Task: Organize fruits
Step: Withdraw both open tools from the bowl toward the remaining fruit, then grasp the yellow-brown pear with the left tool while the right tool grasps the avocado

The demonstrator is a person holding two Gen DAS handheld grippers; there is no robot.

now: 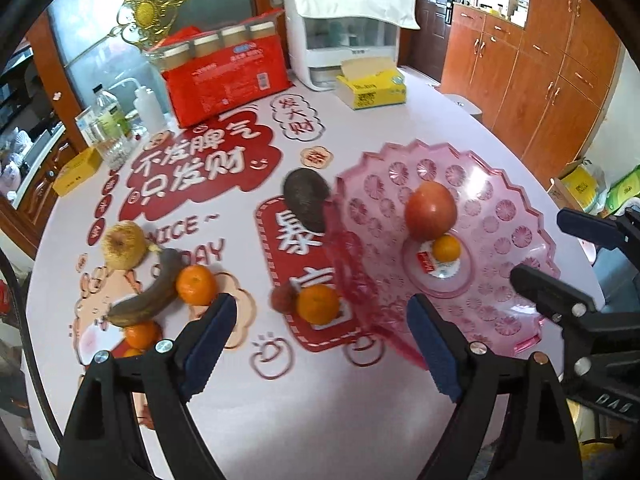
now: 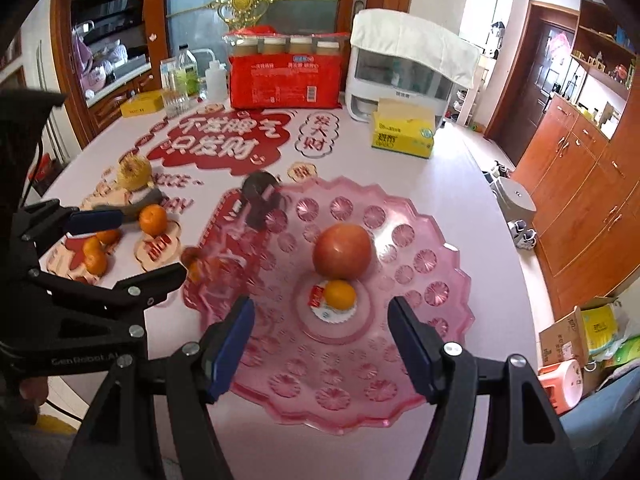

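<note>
- Both views are bright, lit by daylight; in the right wrist view a window (image 2: 486, 12) at the upper right is blown out to near white.
- The pale counter (image 1: 400, 120) carries a soft sheen and only faint shadows under the fruit.
- The pink plate (image 2: 432, 240) glints along its scalloped rim.
- Strong fisheye bending: the wooden cabinets (image 1: 540, 92) curve, and a black ring darkens every corner.
- Motion blur smears the near plate rim in the left wrist view, and the avocado (image 2: 260, 196) and printed lettering in the right wrist view.
- The red apple (image 2: 342, 251) is fairly sharp in both views.
</note>
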